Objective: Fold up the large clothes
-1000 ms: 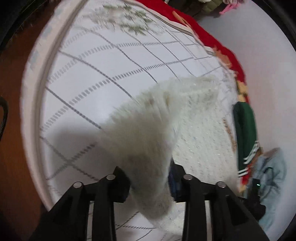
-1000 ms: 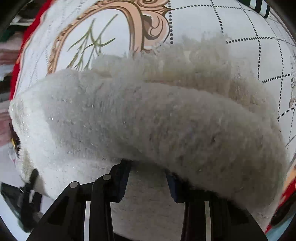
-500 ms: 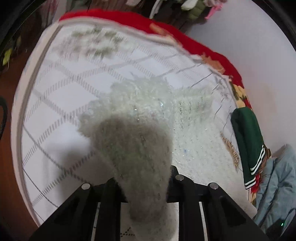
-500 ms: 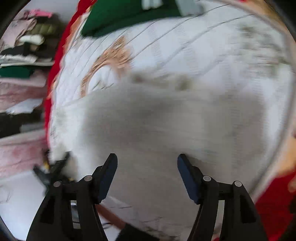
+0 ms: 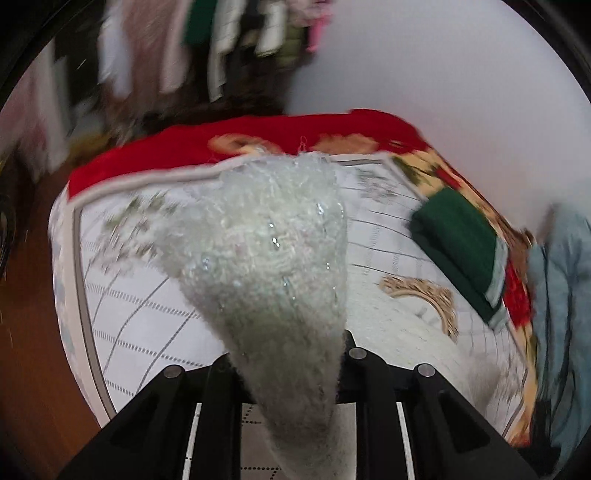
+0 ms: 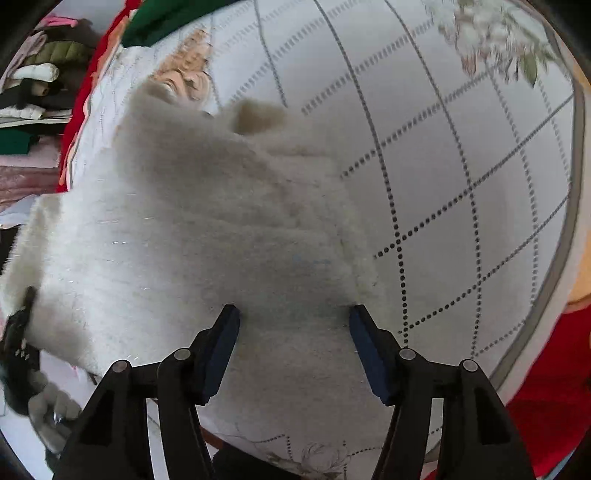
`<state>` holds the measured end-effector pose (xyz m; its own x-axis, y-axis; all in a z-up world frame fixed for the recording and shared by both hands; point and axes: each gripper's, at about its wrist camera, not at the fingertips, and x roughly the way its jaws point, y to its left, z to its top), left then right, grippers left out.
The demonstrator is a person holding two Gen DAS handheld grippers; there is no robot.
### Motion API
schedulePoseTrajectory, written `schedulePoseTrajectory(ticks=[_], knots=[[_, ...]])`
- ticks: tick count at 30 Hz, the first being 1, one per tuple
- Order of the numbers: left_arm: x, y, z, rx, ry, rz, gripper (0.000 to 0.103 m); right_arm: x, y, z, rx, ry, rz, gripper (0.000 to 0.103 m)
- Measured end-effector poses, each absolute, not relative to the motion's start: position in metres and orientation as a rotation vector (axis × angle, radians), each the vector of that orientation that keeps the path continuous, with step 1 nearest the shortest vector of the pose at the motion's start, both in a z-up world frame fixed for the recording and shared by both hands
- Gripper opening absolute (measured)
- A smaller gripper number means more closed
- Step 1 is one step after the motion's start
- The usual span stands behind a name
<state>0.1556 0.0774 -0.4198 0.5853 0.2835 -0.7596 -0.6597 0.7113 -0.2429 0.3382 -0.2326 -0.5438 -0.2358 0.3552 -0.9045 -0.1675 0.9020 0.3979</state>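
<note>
L tool clamps fuzzy white sweater; R tool spread, empty. Risk: one-sided lift drags fold askew.

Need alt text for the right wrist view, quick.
The right gripper hangs open over a fluffy white sweater lying on a white quilted bedspread with dotted diamond lines. A green garment lies at the far edge.

One fluffy white garment counted; one folded green garment; one pale blue garment; one patterned bedspread; two grippers: left, right.
</note>
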Motion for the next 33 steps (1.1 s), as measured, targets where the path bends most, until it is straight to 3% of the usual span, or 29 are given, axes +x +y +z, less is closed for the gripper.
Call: schedulePoseTrajectory(ticks=[7, 14, 20, 23, 27, 33], knots=[[0.195, -0.053, -0.384, -0.237, 0.736, 0.165, 0.015, 0.350, -0.255, -0.571, 0.356, 1.763, 0.517, 0.065], [0.199, -0.179, -0.436, -0.025, 0.849, -0.256, 0.014, 0.373, -0.257, -0.594, 0.449, 1.792, 0.557, 0.065], [0.199, -0.188, -0.485, 0.075, 0.942, -0.293, 0.015, 0.384, -0.287, -0.602, 0.524, 1.836, 0.566, 0.062], [0.195, -0.182, -0.492, 0.131, 0.970, -0.308, 0.015, 0.391, -0.323, -0.588, 0.542, 1.821, 0.466, 0.073], [0.179, -0.190, -0.496, 0.274, 0.955, -0.334, 0.016, 0.391, -0.366, -0.549, 0.552, 1.733, 0.415, 0.073], [0.176, -0.193, -0.490, 0.354, 0.990, -0.305, 0.028, 0.360, -0.335, -0.511, 0.589, 1.734, 0.638, 0.073]])
